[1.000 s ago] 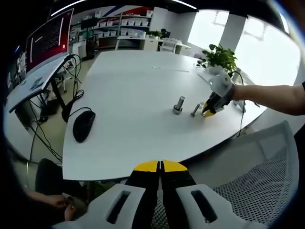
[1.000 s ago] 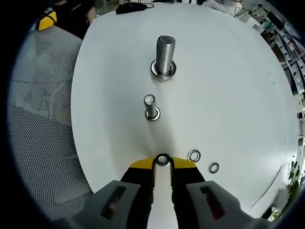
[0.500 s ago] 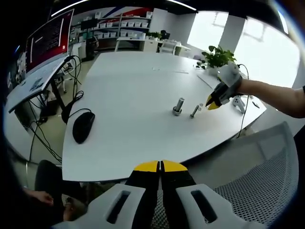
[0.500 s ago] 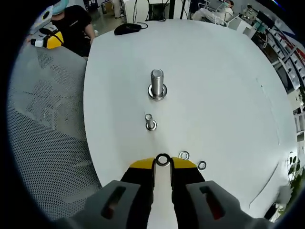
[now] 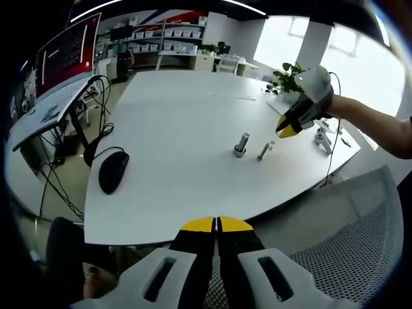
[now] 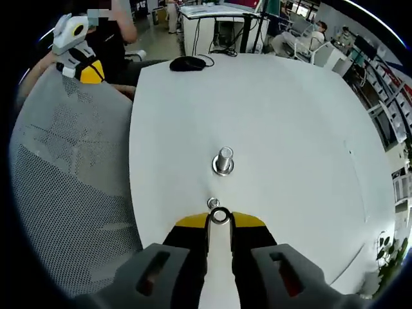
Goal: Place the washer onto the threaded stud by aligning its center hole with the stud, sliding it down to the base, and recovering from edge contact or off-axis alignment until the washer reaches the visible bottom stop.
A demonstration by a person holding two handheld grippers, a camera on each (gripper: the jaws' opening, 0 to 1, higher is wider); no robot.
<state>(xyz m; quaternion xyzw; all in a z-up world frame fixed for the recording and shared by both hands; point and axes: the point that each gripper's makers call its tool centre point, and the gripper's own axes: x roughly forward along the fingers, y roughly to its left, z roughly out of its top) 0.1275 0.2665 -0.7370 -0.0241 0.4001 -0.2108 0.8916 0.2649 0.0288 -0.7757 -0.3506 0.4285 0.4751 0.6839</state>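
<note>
My right gripper (image 6: 220, 220) is shut on a small steel washer (image 6: 220, 210), held flat between its yellow tips. Just beyond the washer stands the small threaded stud (image 6: 213, 204), and farther off the large stud (image 6: 223, 161) with a washer around its base. In the left gripper view, the right gripper (image 5: 288, 130) hangs in a person's hand above the white table (image 5: 180, 116), up and to the right of the small stud (image 5: 262, 151) and the large stud (image 5: 241, 143). My left gripper (image 5: 217, 224) is shut with nothing in it, off the table's near edge.
A black mouse (image 5: 112, 169) with its cable lies at the table's left side. A grey mesh chair (image 6: 64, 174) stands against the table edge, and my left gripper (image 6: 80, 51) shows beyond it. A potted plant (image 5: 293, 72) and desks stand at the far side.
The right gripper has risen from the table with the washer and drawn over the small stud. The loose washers beside it have passed out of sight. The left gripper has stayed still.
</note>
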